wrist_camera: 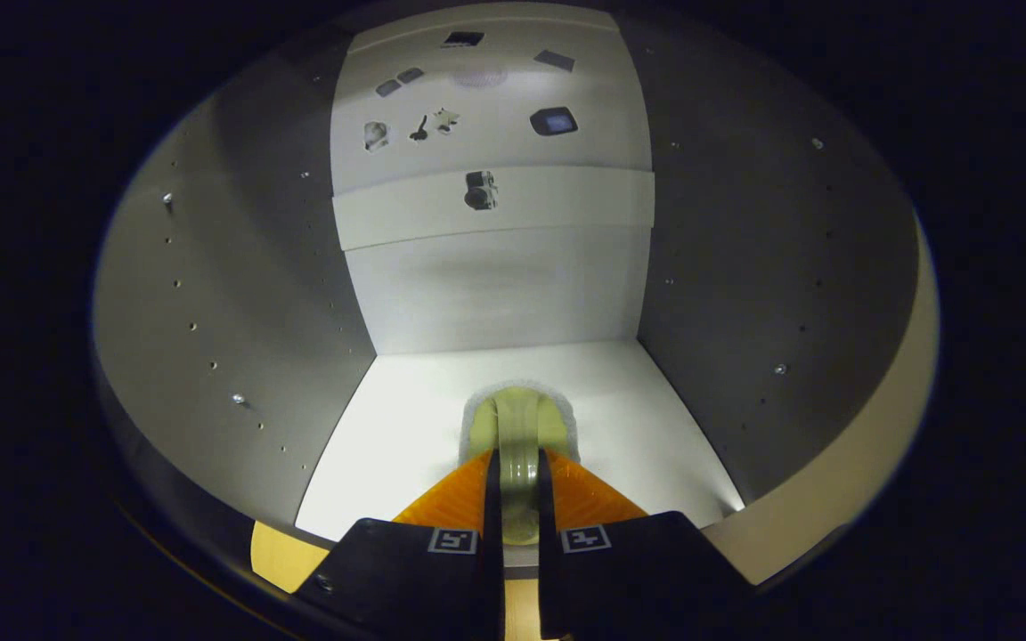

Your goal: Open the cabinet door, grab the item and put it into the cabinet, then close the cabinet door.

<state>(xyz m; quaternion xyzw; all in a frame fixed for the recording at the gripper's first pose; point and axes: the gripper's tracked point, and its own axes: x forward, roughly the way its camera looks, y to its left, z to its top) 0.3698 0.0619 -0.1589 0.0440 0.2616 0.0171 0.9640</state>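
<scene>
My gripper (517, 458) reaches into the open cabinet (237, 294). Its orange fingers (451, 503) are shut on a pale green item (517, 414). A narrow, handle-like part of the item runs back between the two fingers. Its rounded body lies just ahead of the fingertips, low over the cabinet's white floor (388, 445). I cannot tell whether it rests on the floor or hangs just above it. The cabinet door is out of sight.
Grey side walls with rows of small holes close in on the left and right (745, 285). The white back wall (495, 285) has a horizontal rail (566, 200) and small dark marks above. A strip of light wood (272, 552) shows below the cabinet's front edge.
</scene>
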